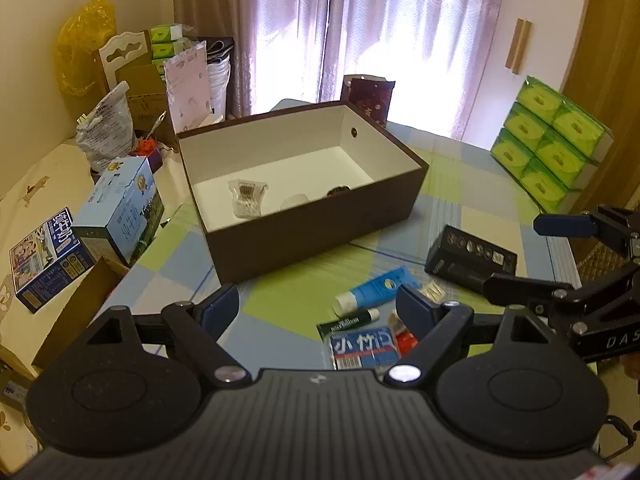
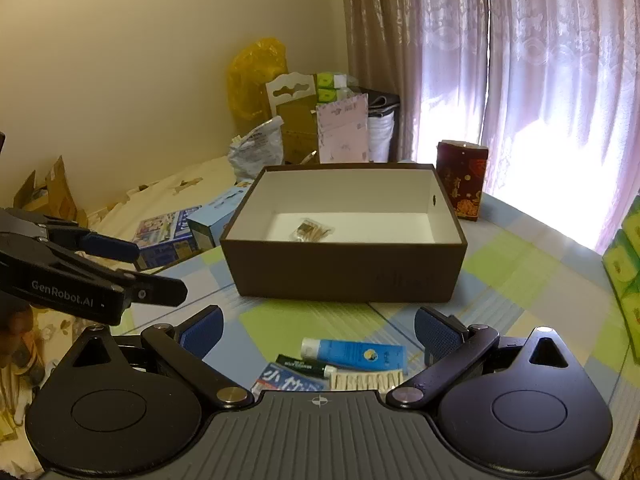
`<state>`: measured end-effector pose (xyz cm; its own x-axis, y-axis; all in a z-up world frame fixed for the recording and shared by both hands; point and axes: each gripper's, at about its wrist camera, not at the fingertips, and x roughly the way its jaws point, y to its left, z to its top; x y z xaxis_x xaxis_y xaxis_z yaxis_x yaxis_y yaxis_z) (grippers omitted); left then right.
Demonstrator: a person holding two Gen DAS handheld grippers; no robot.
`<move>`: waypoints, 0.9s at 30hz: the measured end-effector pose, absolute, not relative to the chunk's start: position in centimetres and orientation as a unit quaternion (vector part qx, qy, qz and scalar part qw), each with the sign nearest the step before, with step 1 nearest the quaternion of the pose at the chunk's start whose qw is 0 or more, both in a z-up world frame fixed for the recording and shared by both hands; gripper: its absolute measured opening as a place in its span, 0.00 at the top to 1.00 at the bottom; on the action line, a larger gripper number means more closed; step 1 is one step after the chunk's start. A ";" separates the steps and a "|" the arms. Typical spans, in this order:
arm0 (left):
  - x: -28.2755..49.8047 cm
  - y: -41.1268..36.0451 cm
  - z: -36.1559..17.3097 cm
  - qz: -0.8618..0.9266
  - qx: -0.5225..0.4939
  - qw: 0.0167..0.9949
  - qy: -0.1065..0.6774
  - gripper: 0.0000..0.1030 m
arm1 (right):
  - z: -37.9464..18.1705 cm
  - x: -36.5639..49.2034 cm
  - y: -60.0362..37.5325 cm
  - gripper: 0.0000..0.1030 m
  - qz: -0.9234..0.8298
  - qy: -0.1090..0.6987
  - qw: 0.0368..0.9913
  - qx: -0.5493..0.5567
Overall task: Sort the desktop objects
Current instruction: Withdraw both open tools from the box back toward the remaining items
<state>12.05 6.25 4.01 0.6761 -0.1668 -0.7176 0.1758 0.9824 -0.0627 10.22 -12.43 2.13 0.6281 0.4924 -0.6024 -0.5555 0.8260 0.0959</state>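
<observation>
brown box [image 1: 316,232] sat open on the checked surface [image 1: 280,300], white inside, holding a clear packet [image 1: 248,198] near its left end plus a couple of small items against the near wall, too small to tell. loose stuff lay in front of the box: blue tube [image 1: 378,290], dark green tube [image 1: 348,322] just beside it, blue-white packet [image 1: 362,348] nearest the camera, black carton [image 1: 470,258] off to the right. left gripper [image 1: 320,310] hovered above the surface with fingers wide apart, nothing between them. right gripper [image 2: 318,332] was likewise spread, empty, over the same pile; the blue tube [image 2: 356,354] lay between its fingers in that view but untouched. stacked green tissue packs [image 1: 550,140] stood at the surface's right edge, red bag [image 2: 462,180] behind the box.
</observation>
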 end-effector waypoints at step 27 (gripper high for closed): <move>9.2 3.2 -4.4 -0.171 0.041 0.880 0.442 0.19 | -6.0 5.1 -19.1 0.04 0.206 0.418 0.885 -0.006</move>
